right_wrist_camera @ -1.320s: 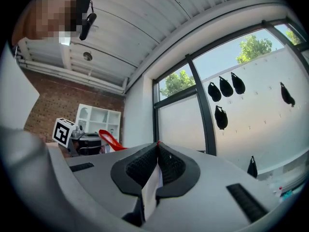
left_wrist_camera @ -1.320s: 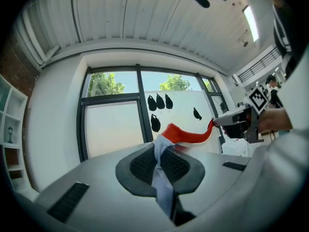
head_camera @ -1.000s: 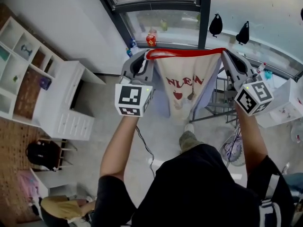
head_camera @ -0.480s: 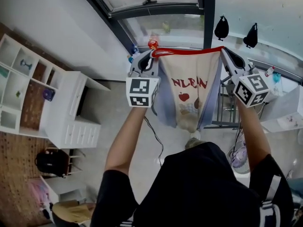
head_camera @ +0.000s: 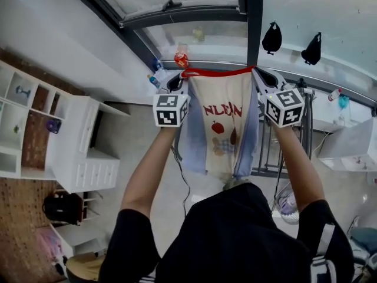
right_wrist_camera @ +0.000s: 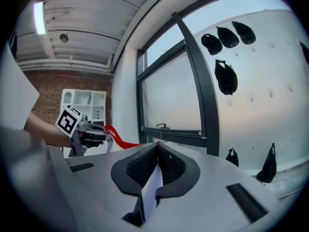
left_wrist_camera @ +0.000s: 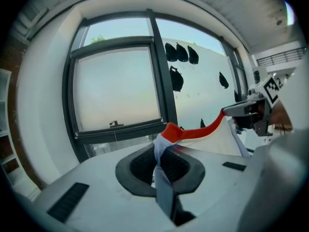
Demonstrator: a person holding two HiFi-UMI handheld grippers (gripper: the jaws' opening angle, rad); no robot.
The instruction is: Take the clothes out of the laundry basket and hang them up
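Note:
A cream garment (head_camera: 221, 128) with a red waistband (head_camera: 215, 72), red lettering and pale blue sides hangs stretched between my two grippers, held high before the window. My left gripper (head_camera: 179, 82) is shut on the garment's left top corner; the red band and blue cloth (left_wrist_camera: 166, 139) are pinched between its jaws. On the other corner my right gripper (head_camera: 259, 75) is shut, with white cloth (right_wrist_camera: 153, 182) showing between the closed jaws. Each gripper view shows the other gripper, the right gripper (left_wrist_camera: 248, 112) and the left gripper (right_wrist_camera: 87, 132), across the taut red band. No laundry basket is in view.
A dark window frame (head_camera: 253, 22) stands right ahead. A white shelf unit and drawers (head_camera: 82, 152) lie at the left, a metal drying rack (head_camera: 288, 152) below right. Black items (head_camera: 271, 37) hang on the wall outside. A cable (head_camera: 182, 184) crosses the floor.
Both grippers have risen and come closer together with the garment, which now hangs narrower. The view has shifted up toward the window.

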